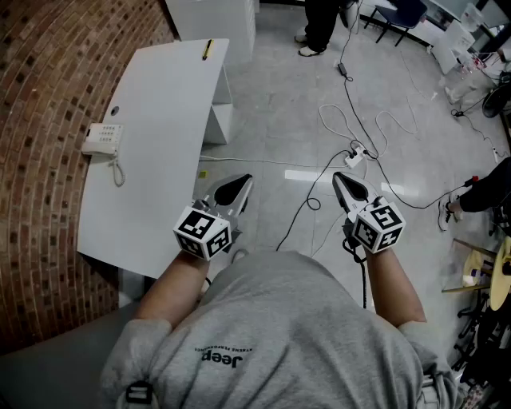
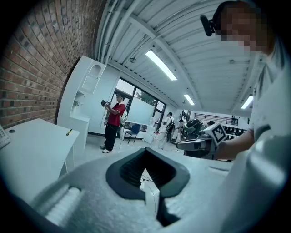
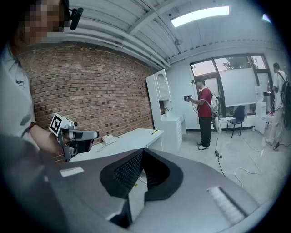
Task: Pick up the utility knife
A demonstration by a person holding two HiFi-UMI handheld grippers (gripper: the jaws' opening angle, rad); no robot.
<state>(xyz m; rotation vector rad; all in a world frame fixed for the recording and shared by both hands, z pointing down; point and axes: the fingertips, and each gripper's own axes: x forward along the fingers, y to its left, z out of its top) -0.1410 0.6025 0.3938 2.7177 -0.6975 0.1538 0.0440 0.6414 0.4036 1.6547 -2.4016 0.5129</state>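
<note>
The utility knife (image 1: pixel 207 49), yellow and black, lies at the far end of the white table (image 1: pixel 160 144). It shows as a small yellow sliver in the left gripper view (image 2: pixel 69 132) and in the right gripper view (image 3: pixel 155 132). My left gripper (image 1: pixel 238 185) hangs in the air off the table's near right corner, jaws together, nothing in them. My right gripper (image 1: pixel 342 179) is over the floor further right, also shut and empty. Both are far from the knife. Each gripper's own view shows its tips meeting: left gripper (image 2: pixel 145 151), right gripper (image 3: pixel 142 151).
A white telephone (image 1: pixel 104 138) sits near the table's left edge by the brick wall (image 1: pixel 40 120). A white cabinet (image 1: pixel 215 20) stands beyond the table. Cables and a power strip (image 1: pixel 355 156) trail over the floor. A person in a red shirt (image 3: pixel 204 113) stands further off.
</note>
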